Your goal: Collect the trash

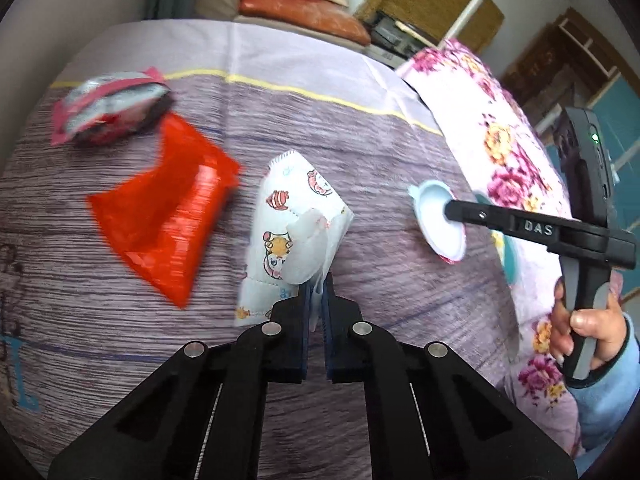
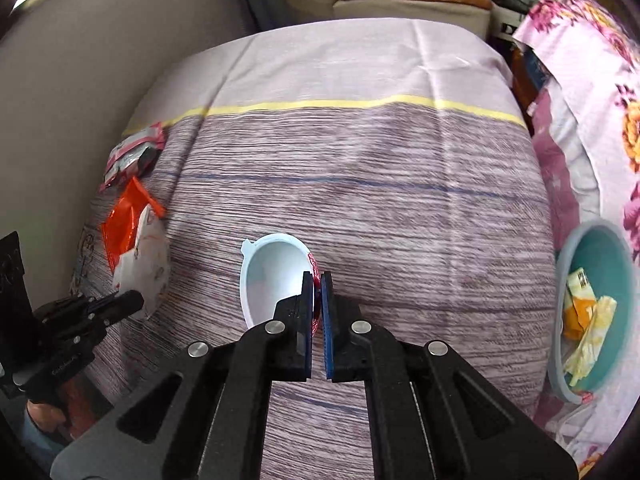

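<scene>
My left gripper (image 1: 318, 286) is shut on the corner of a white tissue pack with cartoon prints (image 1: 292, 228), held over the purple cloth; it also shows in the right wrist view (image 2: 144, 264). My right gripper (image 2: 317, 284) is shut on the rim of a white plastic cup (image 2: 272, 276) with a red label; the cup also shows in the left wrist view (image 1: 438, 222). A red-orange wrapper (image 1: 164, 208) lies left of the pack. A pink and silver wrapper (image 1: 108, 108) lies at the far left.
A teal basin (image 2: 624, 264) holding yellow and orange trash stands at the right on a floral cloth (image 2: 592, 64). A striped purple cloth (image 2: 360, 184) covers the table. A wall runs along the left, cushions and boxes at the back.
</scene>
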Demonstrator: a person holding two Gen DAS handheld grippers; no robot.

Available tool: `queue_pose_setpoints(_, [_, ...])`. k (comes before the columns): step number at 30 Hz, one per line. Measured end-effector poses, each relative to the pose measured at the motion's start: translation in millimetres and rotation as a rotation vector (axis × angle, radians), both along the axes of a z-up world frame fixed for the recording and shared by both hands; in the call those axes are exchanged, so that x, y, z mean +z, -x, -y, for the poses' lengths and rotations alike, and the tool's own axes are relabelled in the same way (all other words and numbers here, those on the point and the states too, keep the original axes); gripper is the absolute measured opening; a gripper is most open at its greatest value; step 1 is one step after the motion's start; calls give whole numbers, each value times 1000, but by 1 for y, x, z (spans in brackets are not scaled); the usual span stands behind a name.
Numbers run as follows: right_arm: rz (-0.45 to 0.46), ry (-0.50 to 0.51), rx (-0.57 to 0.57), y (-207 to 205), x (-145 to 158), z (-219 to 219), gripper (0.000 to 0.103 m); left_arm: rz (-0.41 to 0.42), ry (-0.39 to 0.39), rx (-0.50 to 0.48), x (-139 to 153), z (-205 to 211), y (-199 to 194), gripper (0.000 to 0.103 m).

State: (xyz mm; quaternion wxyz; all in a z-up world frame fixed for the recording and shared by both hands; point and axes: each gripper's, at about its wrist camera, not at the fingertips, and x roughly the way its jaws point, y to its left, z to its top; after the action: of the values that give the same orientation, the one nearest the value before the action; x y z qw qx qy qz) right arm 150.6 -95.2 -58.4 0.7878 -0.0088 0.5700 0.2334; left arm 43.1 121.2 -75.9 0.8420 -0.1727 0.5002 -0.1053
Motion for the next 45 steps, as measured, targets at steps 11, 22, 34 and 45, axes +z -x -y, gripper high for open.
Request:
queue_pose_setpoints(11, [35, -13, -91, 3, 6, 57, 4, 17, -12, -192, 8, 81, -14, 8])
queue_pose_setpoints(22, [5, -67, -135, 6, -4, 106, 4, 22, -190, -71, 11, 69, -8, 82])
queue_pose_setpoints(34, [11, -93, -147, 8, 0, 113, 4, -71, -263, -41, -20, 75, -33, 80])
queue_pose_setpoints(45, [26, -120, -189, 8, 2, 136, 4, -24, -349, -75, -16, 124, -26, 11])
